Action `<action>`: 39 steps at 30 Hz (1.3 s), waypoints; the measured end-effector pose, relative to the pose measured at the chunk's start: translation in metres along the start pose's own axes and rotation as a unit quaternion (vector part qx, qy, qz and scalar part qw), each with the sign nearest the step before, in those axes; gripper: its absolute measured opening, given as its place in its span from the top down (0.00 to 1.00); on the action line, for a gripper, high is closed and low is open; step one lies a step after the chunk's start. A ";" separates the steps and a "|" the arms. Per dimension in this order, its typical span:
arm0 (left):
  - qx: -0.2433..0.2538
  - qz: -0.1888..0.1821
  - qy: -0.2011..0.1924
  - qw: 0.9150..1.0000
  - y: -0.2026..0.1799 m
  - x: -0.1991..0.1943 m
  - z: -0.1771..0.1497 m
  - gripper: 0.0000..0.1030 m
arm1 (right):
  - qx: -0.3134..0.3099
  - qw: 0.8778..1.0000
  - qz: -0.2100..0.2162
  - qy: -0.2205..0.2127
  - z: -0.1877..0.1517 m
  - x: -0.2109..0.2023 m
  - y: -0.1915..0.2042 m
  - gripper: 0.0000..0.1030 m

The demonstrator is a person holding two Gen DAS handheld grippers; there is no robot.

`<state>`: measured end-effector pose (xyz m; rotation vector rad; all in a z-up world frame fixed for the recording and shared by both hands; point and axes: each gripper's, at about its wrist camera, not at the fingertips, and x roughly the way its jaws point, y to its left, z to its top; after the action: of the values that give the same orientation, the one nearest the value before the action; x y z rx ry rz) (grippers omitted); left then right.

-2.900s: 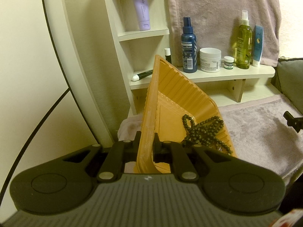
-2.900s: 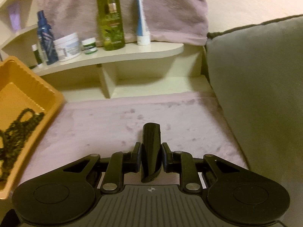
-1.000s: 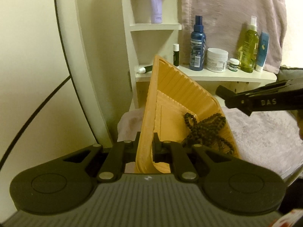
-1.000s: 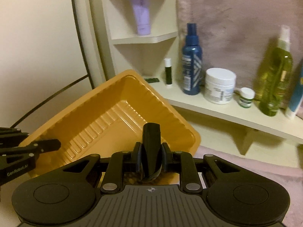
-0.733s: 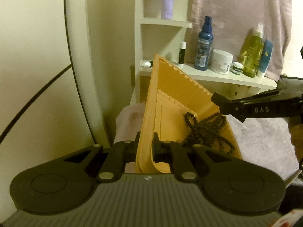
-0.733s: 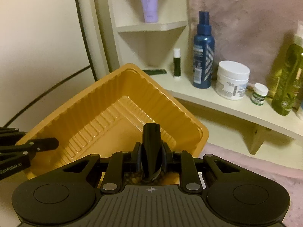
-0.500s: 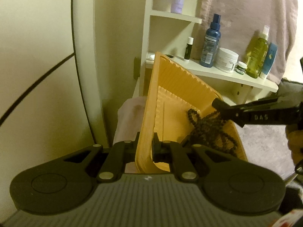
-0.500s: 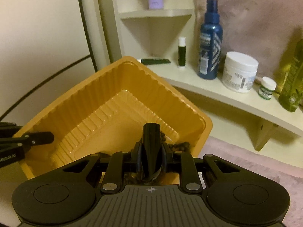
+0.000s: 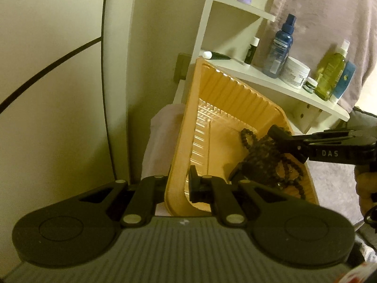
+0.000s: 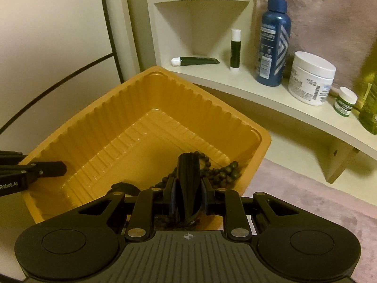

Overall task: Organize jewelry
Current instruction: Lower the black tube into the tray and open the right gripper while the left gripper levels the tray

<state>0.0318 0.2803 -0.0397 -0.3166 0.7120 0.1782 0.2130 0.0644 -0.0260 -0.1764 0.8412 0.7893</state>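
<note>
An orange ribbed plastic tray is held tilted above a pink cloth. My left gripper is shut on the tray's near rim. Dark bead necklaces lie heaped in the tray's low corner. My right gripper is shut on a black curved band and holds it over the beads inside the tray. In the left wrist view the right gripper reaches in from the right, its tip at the beads.
A white shelf behind the tray holds a blue spray bottle, a white jar, a small jar, a green bottle, a lip balm stick and a dark tube. A pink cloth covers the surface.
My right gripper has moved with the black band from the pink cloth to the tray and down to the beads. My left gripper has kept hold of the tilted tray.
</note>
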 end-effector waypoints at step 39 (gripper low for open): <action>0.001 0.036 -0.030 0.999 0.005 -0.016 -0.001 0.48 | 0.013 0.999 0.011 -0.029 0.000 0.002 0.012 0.46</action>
<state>0.0176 0.2841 -0.0308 -0.2838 0.6648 0.2538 0.2058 0.0740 -0.0251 -0.1210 0.7992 0.8000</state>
